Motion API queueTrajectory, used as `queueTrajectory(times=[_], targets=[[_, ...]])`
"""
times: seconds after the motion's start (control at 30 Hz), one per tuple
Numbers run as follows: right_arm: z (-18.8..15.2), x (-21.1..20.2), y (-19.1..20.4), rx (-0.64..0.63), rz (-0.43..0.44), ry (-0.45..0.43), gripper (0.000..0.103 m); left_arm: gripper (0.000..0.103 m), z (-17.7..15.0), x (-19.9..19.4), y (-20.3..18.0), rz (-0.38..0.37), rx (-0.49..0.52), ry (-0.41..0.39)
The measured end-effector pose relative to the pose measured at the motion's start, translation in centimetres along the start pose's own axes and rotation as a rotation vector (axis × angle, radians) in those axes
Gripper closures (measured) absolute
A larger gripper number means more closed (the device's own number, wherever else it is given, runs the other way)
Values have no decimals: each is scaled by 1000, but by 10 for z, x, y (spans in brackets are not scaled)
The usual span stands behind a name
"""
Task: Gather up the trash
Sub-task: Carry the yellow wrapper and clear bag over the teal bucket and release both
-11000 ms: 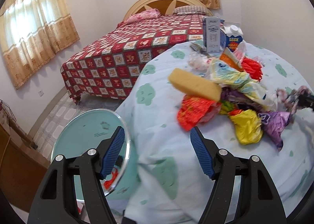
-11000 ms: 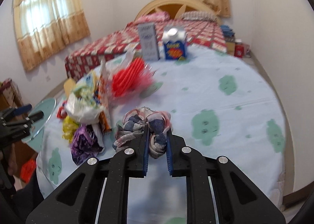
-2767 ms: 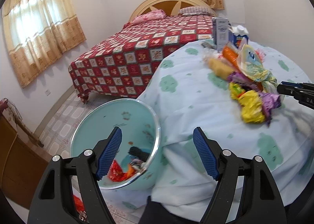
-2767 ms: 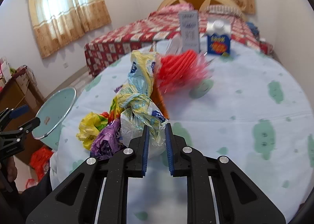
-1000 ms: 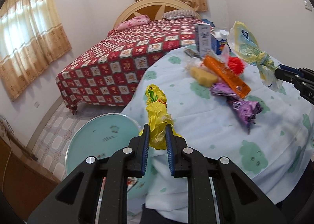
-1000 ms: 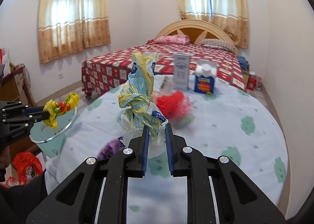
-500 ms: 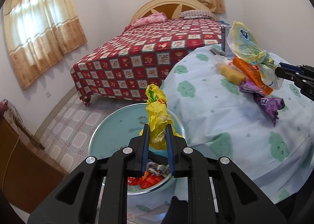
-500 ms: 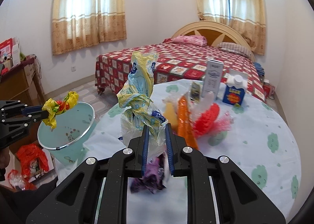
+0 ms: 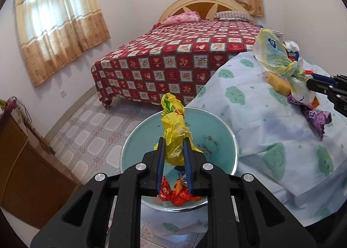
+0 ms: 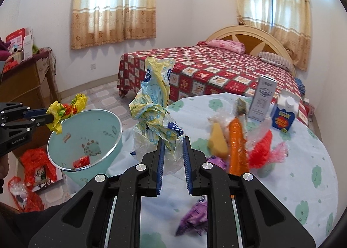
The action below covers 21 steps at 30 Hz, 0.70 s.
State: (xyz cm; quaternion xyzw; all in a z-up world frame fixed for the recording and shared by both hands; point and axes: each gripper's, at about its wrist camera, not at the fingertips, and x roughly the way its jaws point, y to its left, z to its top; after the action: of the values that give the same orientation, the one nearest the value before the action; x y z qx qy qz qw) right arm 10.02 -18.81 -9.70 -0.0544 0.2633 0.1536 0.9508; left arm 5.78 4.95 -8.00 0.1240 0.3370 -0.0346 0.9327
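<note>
Above the round pale-green plastic bin (image 9: 232, 148), the left gripper (image 9: 174, 156) has its jaws clamped on a crumpled yellow plastic wrapper (image 9: 173, 137); part them squarely over the opening so it drops clear of the rim, while the right gripper (image 10: 173, 161), jaws clamped on a knotted yellow-and-blue plastic bag (image 10: 155, 104), waits near the table (image 10: 303, 182).

My left tool (image 9: 174, 156) hangs over the bin (image 9: 225, 139), whose mouth is open beneath it. The surface (image 9: 260, 122) edge crowds the bin's right rim; tiled floor (image 9: 91, 126) lies open to its left, up to the cabinet (image 9: 26, 161).

Bright daylight through curtained windows (image 10: 112, 4) (ceiling lamp glare too), fisheye-bent dark corners, blurred foreground wrappers.
</note>
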Motion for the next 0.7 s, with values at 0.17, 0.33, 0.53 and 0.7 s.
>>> queueTrajectory(times=[0.17,0.33,0.53,0.7], targets=[[3,9,12,-25,18,10,85,86,-4,6,10,17,-19,17],[6,19,23,-53,36,23,85,86,-8,7,21,29,-32,24],[11,29,39,-88,62,32,85,86,-11,12,34,45,-51,34],[13,37,50,-119,82,43,85,86,-13,15,41,46,-59,45]])
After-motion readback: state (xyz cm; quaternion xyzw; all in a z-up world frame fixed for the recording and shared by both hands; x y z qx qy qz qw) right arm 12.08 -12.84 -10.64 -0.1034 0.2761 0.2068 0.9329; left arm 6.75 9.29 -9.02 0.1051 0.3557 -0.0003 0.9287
